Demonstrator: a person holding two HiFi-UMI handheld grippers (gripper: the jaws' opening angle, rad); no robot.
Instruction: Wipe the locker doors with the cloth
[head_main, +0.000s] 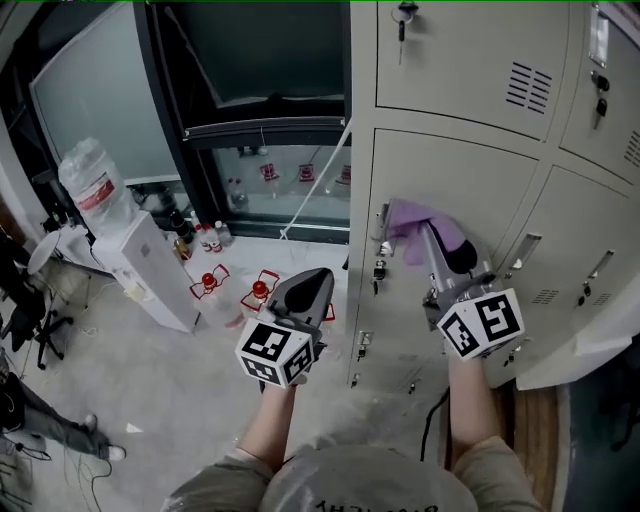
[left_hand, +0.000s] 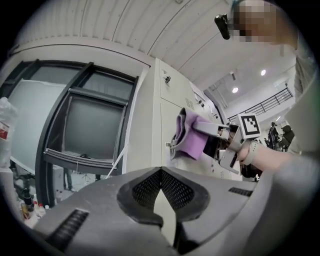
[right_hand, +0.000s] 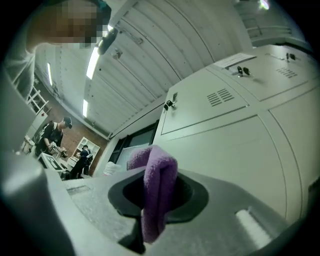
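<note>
A purple cloth (head_main: 425, 228) is pinched in my right gripper (head_main: 440, 245), which is shut on it and presses it against a beige locker door (head_main: 455, 190) near the door's left edge. In the right gripper view the cloth (right_hand: 157, 187) hangs folded between the jaws, with the locker doors (right_hand: 240, 150) close ahead. My left gripper (head_main: 310, 290) is shut with nothing in it and hovers left of the lockers, away from the doors. The left gripper view shows its jaws closed (left_hand: 161, 192) and the cloth (left_hand: 192, 135) against the locker beyond.
Locker handles and keys (head_main: 380, 265) stick out along the door edges. A water dispenser (head_main: 130, 250) with a bottle stands at the left, with small bottles (head_main: 205, 240) on the floor. A dark window frame (head_main: 250, 130) lies left of the lockers. People stand in the distance (right_hand: 55, 142).
</note>
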